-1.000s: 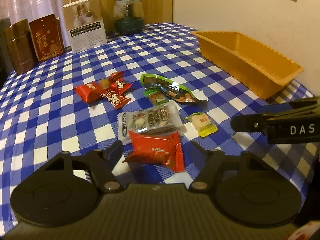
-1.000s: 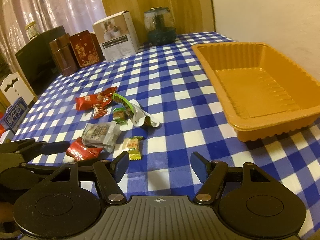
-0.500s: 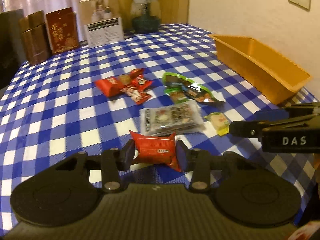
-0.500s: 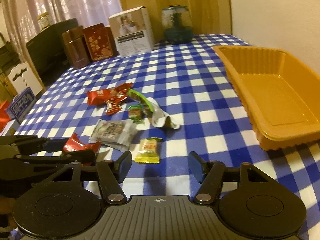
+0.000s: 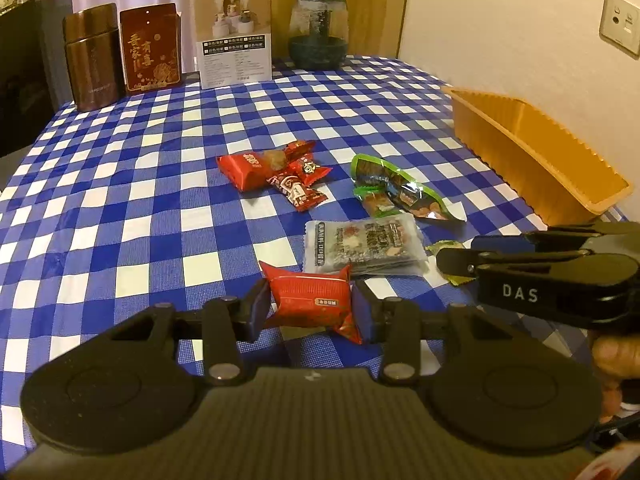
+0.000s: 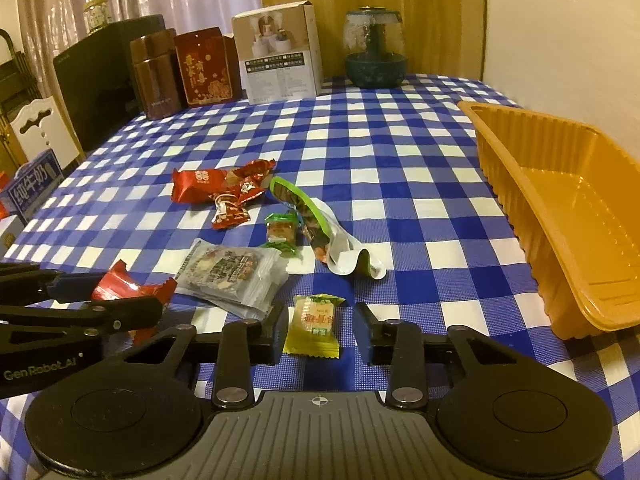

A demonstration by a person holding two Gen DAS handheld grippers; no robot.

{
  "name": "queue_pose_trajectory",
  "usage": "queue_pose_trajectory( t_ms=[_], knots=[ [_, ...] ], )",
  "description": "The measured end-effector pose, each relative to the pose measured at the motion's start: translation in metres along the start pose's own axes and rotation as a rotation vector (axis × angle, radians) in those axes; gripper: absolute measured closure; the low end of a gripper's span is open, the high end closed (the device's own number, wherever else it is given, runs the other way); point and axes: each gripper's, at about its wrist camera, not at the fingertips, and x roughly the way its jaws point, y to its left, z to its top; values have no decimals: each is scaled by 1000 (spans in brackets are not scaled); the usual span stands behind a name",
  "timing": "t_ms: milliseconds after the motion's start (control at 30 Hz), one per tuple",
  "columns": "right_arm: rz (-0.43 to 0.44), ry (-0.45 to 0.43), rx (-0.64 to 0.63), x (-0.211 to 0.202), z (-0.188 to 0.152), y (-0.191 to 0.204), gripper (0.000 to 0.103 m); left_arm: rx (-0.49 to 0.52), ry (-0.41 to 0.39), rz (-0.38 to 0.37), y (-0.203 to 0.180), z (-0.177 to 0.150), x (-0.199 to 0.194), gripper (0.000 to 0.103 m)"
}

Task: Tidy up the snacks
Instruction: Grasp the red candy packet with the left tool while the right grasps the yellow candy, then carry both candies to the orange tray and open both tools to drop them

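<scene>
The red foil snack packet (image 5: 314, 303) is now pinched between the left gripper (image 5: 308, 307) fingers — grasp secured; the right gripper (image 6: 320, 330) fingers are spread around the yellow wrapped candy (image 6: 313, 326).

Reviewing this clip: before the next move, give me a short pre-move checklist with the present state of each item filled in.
1. Left gripper shut on the red snack packet: ok, a finger presses each end.
2. Packet clear of the tablecloth: cannot tell.
3. Right gripper open around the yellow candy: ok, gaps show on both sides.
4. Orange tray has room: ok, its visible floor is bare.
5. Path from packet to tray free: not ok, the right gripper lies between them in the left wrist view.
6. Clear cookie pack untouched by the grip: ok, it sits just beyond the packet.
</scene>
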Motion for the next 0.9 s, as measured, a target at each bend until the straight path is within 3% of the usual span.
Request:
queue_pose_trajectory(
  t_ms=[500, 900],
  knots=[
    [-11, -21, -43, -4, -1, 2, 80, -8, -7, -1, -1, 2, -3, 62],
    [-49, -128, -14, -52, 15, -8, 81, -4, -77, -14, -18, 25, -28, 62]
  ],
)
